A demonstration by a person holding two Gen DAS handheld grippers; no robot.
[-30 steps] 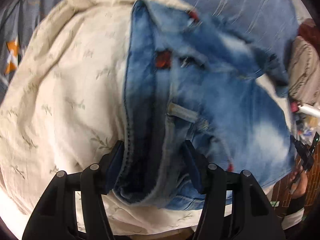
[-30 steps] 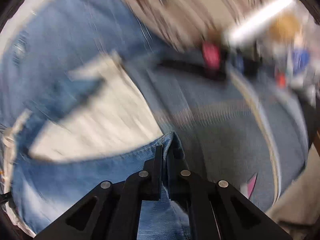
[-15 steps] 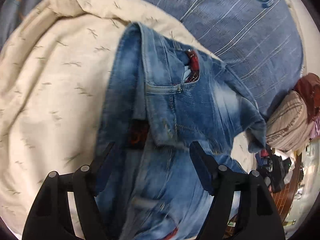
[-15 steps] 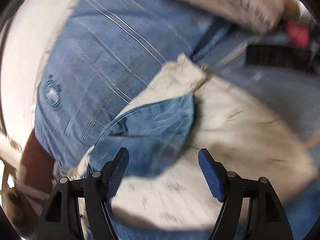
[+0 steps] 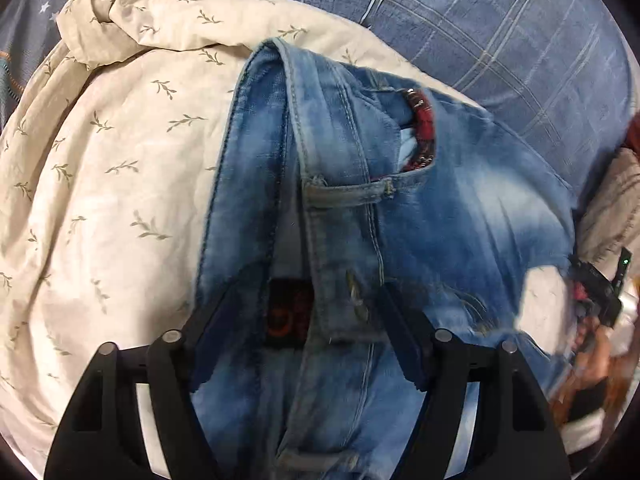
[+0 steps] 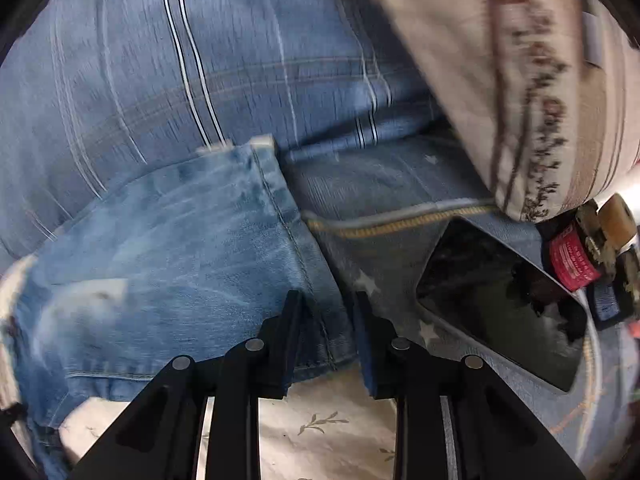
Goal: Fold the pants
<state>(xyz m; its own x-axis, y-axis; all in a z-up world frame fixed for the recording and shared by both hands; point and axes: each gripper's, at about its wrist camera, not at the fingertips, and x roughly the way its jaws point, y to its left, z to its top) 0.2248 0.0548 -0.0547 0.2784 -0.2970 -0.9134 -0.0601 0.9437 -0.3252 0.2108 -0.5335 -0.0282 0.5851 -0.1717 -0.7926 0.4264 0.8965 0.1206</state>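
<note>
The pants are light blue washed jeans [image 5: 352, 184], lying partly folded on a cream leaf-print blanket [image 5: 112, 168]. In the left wrist view the waistband, a red-lined pocket and a dark inner label [image 5: 286, 312] show. My left gripper [image 5: 304, 300] is open, its fingers spread on either side of the waistband and label. In the right wrist view the jeans [image 6: 168, 248] show a hemmed edge. My right gripper [image 6: 326, 304] is open with a narrow gap, its fingers straddling that hem edge without pinching it.
A blue plaid bedsheet [image 5: 500, 32] lies beyond the blanket and also shows in the right wrist view [image 6: 200, 60]. A beige striped pillow [image 6: 520, 80], a dark phone or tablet [image 6: 500, 300] and a red-labelled jar [image 6: 572, 264] lie at the right.
My right gripper let go of the jeans edge a second ago, swung away, and now sits at the hem with a narrower gap. My left gripper stayed open and moved along the waistband.
</note>
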